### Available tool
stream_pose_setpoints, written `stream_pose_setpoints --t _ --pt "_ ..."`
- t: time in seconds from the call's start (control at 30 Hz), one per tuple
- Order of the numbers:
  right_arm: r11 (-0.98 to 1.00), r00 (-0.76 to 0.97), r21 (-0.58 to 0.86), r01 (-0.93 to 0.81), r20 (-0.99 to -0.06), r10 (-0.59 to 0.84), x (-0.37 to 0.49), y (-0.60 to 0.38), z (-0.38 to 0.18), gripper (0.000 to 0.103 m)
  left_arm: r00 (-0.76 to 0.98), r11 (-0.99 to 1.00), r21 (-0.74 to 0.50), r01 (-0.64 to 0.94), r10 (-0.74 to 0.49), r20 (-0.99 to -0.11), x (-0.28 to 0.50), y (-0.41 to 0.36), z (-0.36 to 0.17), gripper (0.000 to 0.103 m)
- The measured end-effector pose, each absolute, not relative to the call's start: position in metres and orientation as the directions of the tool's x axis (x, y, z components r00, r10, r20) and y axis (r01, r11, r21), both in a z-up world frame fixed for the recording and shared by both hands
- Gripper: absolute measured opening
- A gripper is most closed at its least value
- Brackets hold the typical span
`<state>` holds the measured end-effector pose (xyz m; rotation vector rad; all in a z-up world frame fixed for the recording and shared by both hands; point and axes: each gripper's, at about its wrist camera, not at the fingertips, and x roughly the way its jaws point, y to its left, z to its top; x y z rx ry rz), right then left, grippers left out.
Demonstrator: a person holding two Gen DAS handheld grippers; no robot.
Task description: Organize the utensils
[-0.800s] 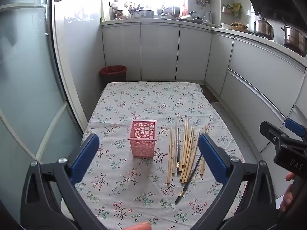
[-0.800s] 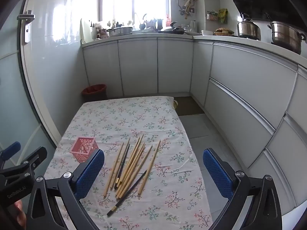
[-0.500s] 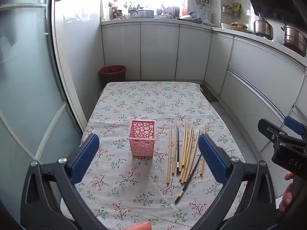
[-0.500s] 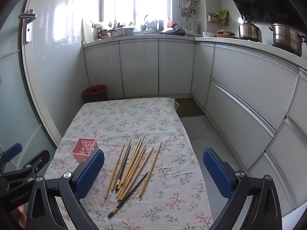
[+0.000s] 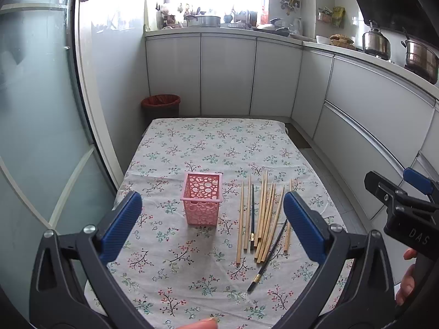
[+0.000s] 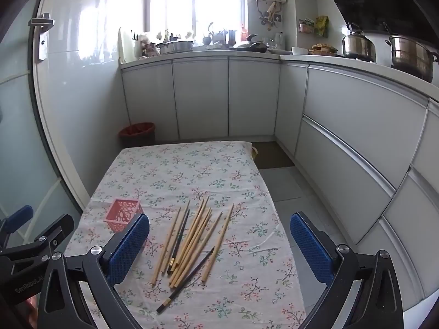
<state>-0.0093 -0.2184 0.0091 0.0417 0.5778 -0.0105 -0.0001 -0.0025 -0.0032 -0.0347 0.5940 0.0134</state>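
A pink perforated basket (image 5: pixel 203 198) stands upright on the floral tablecloth (image 5: pixel 208 148); it also shows in the right wrist view (image 6: pixel 122 214). Right of it lie several wooden chopsticks (image 5: pixel 264 213) and two black ones (image 5: pixel 267 257), loosely side by side; they also show in the right wrist view (image 6: pixel 192 235). My left gripper (image 5: pixel 212 224) is open and empty, held above the table's near part. My right gripper (image 6: pixel 219 246) is open and empty, above the chopsticks' near ends. Each gripper shows in the other's view, the right one (image 5: pixel 406 205) and the left one (image 6: pixel 30 244).
The table is narrow, with a glass door (image 5: pixel 33 137) along its left side and white kitchen cabinets (image 5: pixel 370 115) to the right and behind. A red bin (image 5: pixel 161 105) stands on the floor beyond the table's far edge. Pots (image 6: pixel 411 54) sit on the counter.
Both grippers have shifted slightly: the views have drifted a little and the table sits marginally nearer. Nothing on the table has moved. Both grippers stay open.
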Motion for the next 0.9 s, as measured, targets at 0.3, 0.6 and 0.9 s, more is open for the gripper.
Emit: stream_pose_setpoints --t 0.3,0.6,0.9 --pt "0.999 0.839 0.039 0.021 -0.544 0.003 -0.0094 -0.218 0.0088 0.103 0.828 0.999 -0.03 -0.019 -0.001 -0.561 -0.0011 -0.0021 -0.0031 0.102" --pt "0.999 0.841 0.037 0.023 -0.542 0.001 -0.0095 -0.2174 0.0094 0.103 0.829 0.999 -0.033 -0.017 -0.004 -0.56 -0.0014 -0.0037 -0.0039 0.102" --pt "0.999 0.842 0.038 0.024 -0.539 0.0 -0.0094 -0.2176 0.0113 0.103 0.83 0.999 -0.03 -0.016 -0.004 -0.558 -0.0017 -0.0049 -0.0028 0.102"
